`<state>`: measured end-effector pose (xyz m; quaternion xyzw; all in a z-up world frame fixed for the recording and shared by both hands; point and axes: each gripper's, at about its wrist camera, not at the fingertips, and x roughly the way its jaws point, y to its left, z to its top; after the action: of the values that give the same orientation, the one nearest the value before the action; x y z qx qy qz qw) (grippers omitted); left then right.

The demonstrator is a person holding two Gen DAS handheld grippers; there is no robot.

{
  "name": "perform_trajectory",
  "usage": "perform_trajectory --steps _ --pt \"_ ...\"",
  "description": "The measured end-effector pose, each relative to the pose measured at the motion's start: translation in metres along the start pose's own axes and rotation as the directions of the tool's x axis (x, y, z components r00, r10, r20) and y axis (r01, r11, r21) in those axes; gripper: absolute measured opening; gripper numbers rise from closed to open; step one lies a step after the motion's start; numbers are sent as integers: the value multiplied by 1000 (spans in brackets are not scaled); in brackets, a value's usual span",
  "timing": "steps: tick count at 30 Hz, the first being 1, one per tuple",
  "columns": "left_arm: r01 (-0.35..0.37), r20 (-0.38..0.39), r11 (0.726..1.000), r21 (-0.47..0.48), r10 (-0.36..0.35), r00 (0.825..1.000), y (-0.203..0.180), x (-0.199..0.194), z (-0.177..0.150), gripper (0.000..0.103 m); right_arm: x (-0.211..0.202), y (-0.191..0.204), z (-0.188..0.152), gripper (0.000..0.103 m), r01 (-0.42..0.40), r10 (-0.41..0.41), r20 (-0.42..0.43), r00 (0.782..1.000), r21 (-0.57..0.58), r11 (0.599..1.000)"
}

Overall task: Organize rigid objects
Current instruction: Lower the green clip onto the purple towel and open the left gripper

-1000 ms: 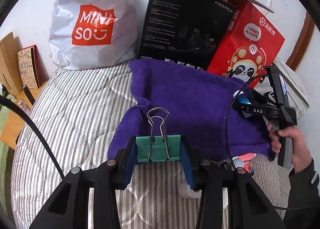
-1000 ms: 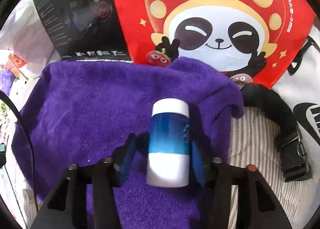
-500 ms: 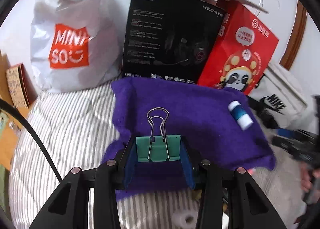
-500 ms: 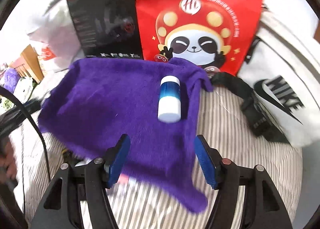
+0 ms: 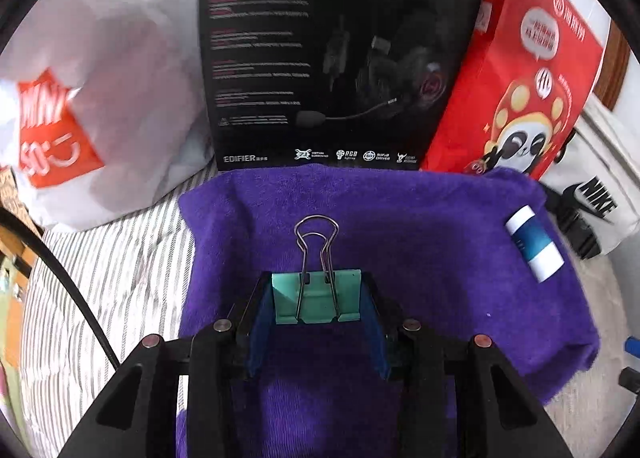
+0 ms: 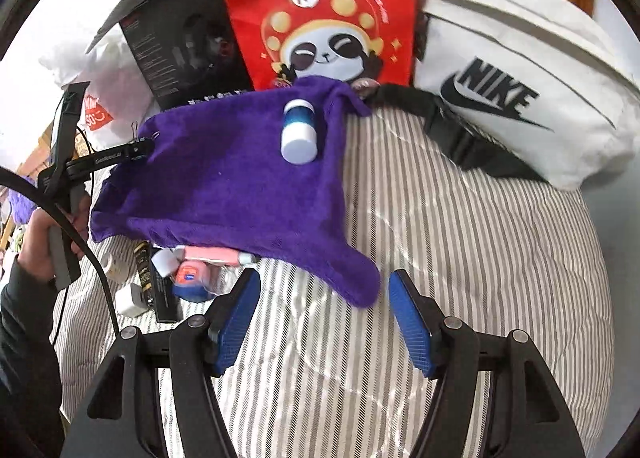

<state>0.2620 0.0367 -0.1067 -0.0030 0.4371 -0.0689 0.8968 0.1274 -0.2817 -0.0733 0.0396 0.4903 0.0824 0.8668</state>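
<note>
My left gripper (image 5: 317, 300) is shut on a green binder clip (image 5: 320, 302) whose wire handles point forward. It hangs over the near part of a purple towel (image 5: 400, 234). A blue and white bottle (image 5: 534, 244) lies on the towel's right side. In the right wrist view the same bottle (image 6: 299, 132) lies on the towel (image 6: 224, 186) near its far corner. My right gripper (image 6: 324, 314) is open and holds nothing, above the striped bedcover (image 6: 460, 258) just short of the towel's near corner. The left gripper (image 6: 136, 148) shows at the towel's left edge.
Against the wall stand a white Miniso bag (image 5: 92, 98), a black headset box (image 5: 332, 58), a red panda bag (image 5: 516, 98) and a white Nike bag (image 6: 520, 98) with a black strap (image 6: 460, 134). A small jar (image 6: 188, 274), pink tube (image 6: 212, 254) and charger (image 6: 132, 298) lie by the towel's front edge.
My right gripper let go of the bottle, left it lying on the towel, and drew back and up. The left gripper carried the clip forward over the towel.
</note>
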Motion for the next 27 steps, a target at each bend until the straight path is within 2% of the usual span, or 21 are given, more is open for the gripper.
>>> perform_trajectory --steps 9,17,19,21,23,27 --pt "-67 -111 997 47 72 991 -8 34 6 39 -6 -12 0 66 21 -21 7 1000 22 1000" --pt "-73 -103 995 69 79 992 -12 36 7 40 -8 -14 -4 66 26 -26 0 1000 20 999" --pt "-74 -107 995 65 81 991 -11 36 8 42 -10 -13 -7 66 17 -17 0 1000 19 1000" --pt "-80 -116 995 60 86 989 -9 36 7 52 -11 -12 -8 66 15 -15 0 1000 18 1000" --pt "-76 -129 996 52 82 988 -7 35 5 58 -13 -11 -9 66 11 -11 -1 1000 21 1000" --pt "-65 -131 997 50 71 989 -7 24 -8 57 -20 -8 -14 66 -5 4 6 1000 26 1000"
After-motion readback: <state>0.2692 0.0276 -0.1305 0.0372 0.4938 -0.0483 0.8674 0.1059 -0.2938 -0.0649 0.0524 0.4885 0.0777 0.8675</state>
